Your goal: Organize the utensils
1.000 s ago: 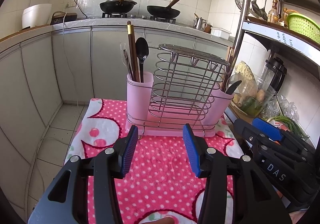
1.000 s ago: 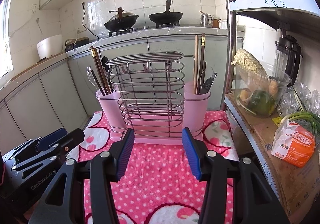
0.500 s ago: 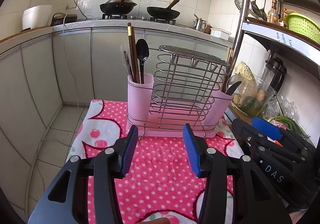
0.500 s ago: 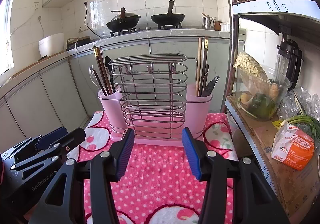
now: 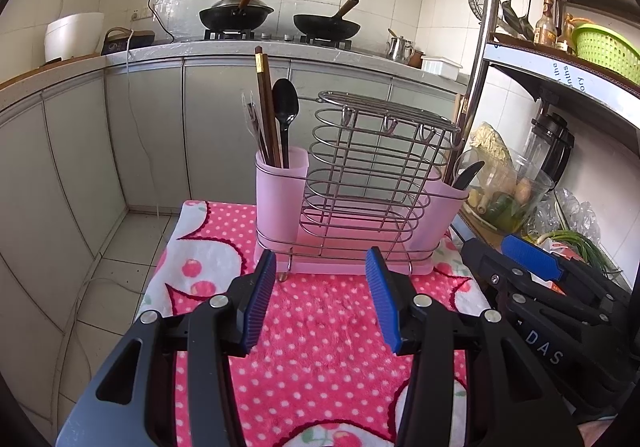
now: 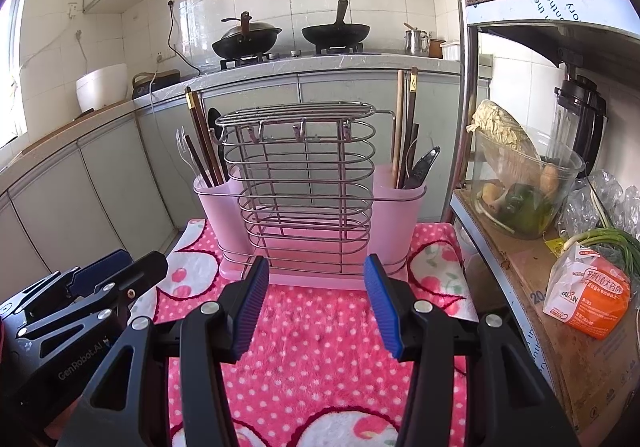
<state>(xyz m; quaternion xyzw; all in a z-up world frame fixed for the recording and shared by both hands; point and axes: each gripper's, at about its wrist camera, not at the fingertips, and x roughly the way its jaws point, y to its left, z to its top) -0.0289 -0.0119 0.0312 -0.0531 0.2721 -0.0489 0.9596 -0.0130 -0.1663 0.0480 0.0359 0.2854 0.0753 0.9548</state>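
Observation:
A wire utensil rack (image 5: 374, 175) (image 6: 300, 191) with two pink cups stands on a pink dotted cloth (image 5: 320, 335) (image 6: 316, 335). The left pink cup (image 5: 282, 191) (image 6: 218, 205) holds brown chopsticks (image 5: 266, 107), a black spoon (image 5: 285, 105) and a clear fork (image 6: 186, 149). The right pink cup (image 5: 442, 207) (image 6: 396, 207) holds chopsticks (image 6: 404, 119) and a black knife (image 6: 424, 163). My left gripper (image 5: 322, 267) hovers open before the rack, nothing between its blue pads. My right gripper (image 6: 314, 265) is open too, and empty.
A metal shelf unit (image 6: 464, 87) stands right of the cloth with a glass bowl of vegetables (image 6: 520, 191), a blender (image 6: 580, 115) and an orange packet (image 6: 588, 295). Kitchen cabinets (image 5: 152, 135) and a stove with two woks (image 5: 236, 13) lie behind. Tiled floor (image 5: 120, 247) drops off on the left.

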